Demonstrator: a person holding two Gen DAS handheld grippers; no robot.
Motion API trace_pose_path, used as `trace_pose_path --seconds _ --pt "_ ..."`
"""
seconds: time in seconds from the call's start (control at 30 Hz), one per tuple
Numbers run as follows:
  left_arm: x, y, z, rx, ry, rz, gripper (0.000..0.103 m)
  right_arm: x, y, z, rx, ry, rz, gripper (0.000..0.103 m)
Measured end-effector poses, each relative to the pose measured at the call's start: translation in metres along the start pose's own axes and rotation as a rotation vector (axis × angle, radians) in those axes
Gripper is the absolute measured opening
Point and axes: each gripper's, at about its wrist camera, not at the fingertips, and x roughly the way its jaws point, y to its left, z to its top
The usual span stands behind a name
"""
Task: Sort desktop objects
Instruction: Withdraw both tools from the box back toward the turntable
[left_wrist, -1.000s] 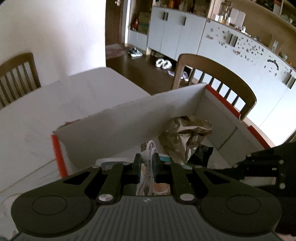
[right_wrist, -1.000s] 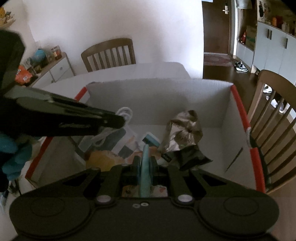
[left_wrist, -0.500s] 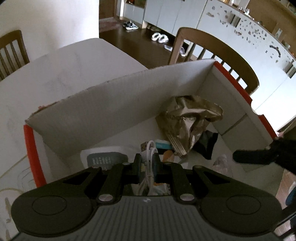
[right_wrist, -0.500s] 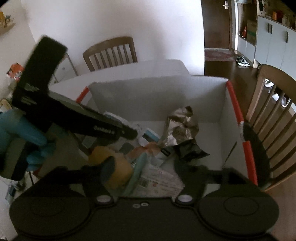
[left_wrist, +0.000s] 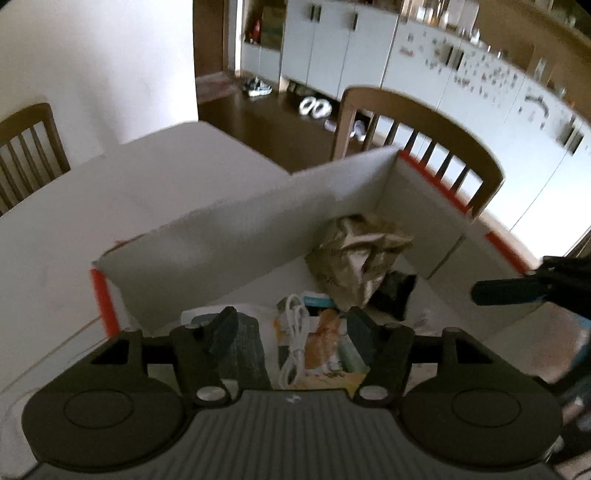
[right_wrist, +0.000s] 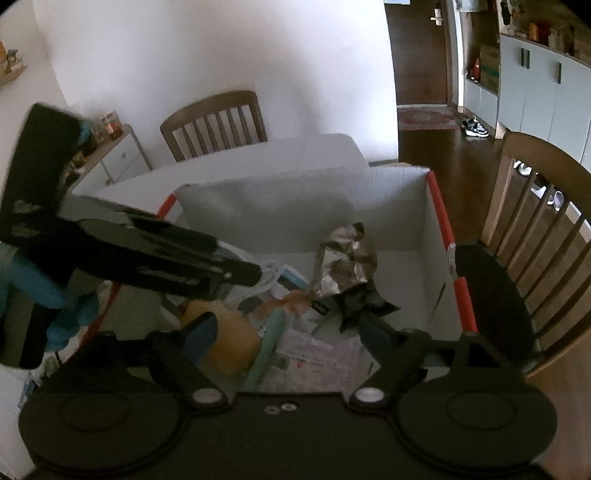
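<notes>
Both grippers opening over the box, nothing pinched!
Left gripper (left_wrist: 291, 326) spreads its jaws above the coiled white cable (left_wrist: 295, 341); right gripper (right_wrist: 284, 332) opens wide over the flat teal item (right_wrist: 267, 341), both lying loose inside the white cardboard box with red edges (right_wrist: 441, 221) beside a crumpled silver foil bag (right_wrist: 345, 264).
</notes>
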Motion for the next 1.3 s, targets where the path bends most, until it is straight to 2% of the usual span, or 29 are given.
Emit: trace_pose_path --seconds 0.23,0.4,0.73,0.87,1.13,1.3 --pt "-0.051 0.008 -0.013 -0.057 -0.114 0.015 0.068 -0.017 0.01 0.005 -0.017 -0.048 0.019 0.087" --pt "-0.085 0.011 -0.025 -0.064 -0.167 0.024 0.07 -0.024 0.025 0.006 -0.027 -0.07 0.014 0.088" --pt "-0.133 0.009 -0.054 -0.078 -0.219 0.017 0.07 -0.042 0.057 -0.001 -0.037 -0.108 -0.021 0.09" --pt "-0.15 0.009 -0.066 -0.09 -0.236 0.03 0.076 -0.053 0.069 -0.006 -0.044 -0.129 -0.039 0.09" --pt "-0.181 0.019 -0.098 -0.116 -0.253 0.066 0.076 -0.071 0.099 -0.011 -0.051 -0.146 -0.037 0.093" --pt "-0.203 0.028 -0.124 -0.127 -0.263 0.079 0.082 -0.078 0.124 -0.013 -0.068 -0.153 -0.028 0.095"
